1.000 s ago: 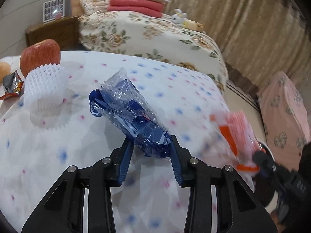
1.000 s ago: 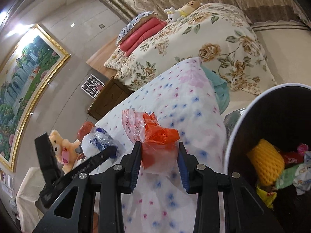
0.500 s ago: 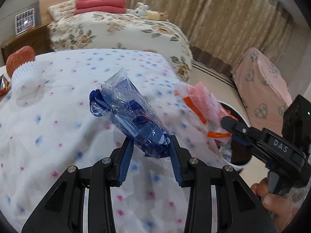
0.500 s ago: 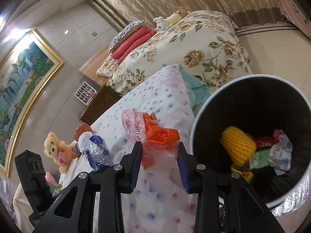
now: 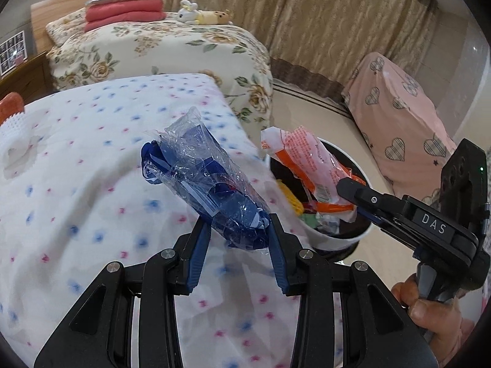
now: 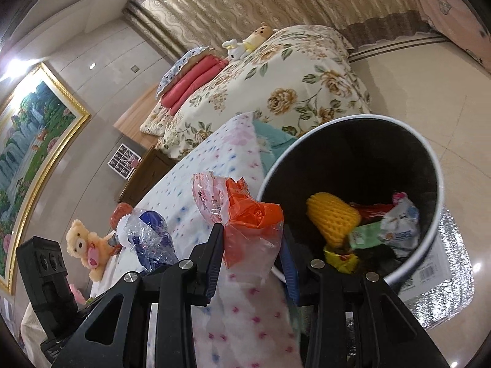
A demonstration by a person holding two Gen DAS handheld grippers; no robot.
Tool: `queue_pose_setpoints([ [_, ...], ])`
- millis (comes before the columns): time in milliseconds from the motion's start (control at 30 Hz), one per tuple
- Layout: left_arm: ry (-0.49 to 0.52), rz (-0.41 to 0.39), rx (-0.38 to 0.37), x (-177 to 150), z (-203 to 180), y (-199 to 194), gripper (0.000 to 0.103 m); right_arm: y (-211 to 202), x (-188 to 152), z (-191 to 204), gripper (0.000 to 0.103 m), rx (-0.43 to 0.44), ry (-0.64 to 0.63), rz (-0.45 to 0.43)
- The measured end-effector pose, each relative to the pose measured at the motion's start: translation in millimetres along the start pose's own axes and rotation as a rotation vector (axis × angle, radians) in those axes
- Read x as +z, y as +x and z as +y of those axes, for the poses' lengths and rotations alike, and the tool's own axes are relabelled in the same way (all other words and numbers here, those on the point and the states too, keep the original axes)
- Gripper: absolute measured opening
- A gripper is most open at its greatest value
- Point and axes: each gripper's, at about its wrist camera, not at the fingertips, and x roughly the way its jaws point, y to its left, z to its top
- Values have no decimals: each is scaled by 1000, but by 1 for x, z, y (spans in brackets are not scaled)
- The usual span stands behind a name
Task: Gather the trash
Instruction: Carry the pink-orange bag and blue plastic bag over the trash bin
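Observation:
My left gripper (image 5: 241, 233) is shut on a crumpled blue and clear plastic wrapper (image 5: 208, 184), held above the dotted tablecloth (image 5: 92, 159) near its right edge. My right gripper (image 6: 251, 239) is shut on an orange and pink plastic wrapper (image 6: 242, 214); in the left wrist view that wrapper (image 5: 310, 165) hangs over the trash bin (image 5: 343, 239). The bin (image 6: 435, 165) is round, white-rimmed and black inside, and holds a yellow foam net (image 6: 331, 217) and several wrappers. The blue wrapper also shows in the right wrist view (image 6: 150, 239).
A foam fruit net (image 5: 12, 125) and an apple (image 5: 10, 105) sit at the table's far left. A teddy bear (image 6: 86, 245) is on the table. A floral bed (image 5: 159, 49) stands behind, a pink-covered seat (image 5: 399, 116) to the right. A silver box (image 6: 442, 279) lies beside the bin.
Both grippers have swung right with their wrappers, from over the table toward the bin. The bin now fills more of the right wrist view; the orange wrapper is over it.

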Motion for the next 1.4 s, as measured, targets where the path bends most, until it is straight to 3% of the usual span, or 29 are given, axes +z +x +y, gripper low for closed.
queue_pose_setpoints([
  [667,108,44,-54,3,-60,22,36,-31,5,-39,36,-66,56,-54],
  [1400,139,64,-63,10,-82,40,36,-37,12,-54,37,-115,87,-74],
])
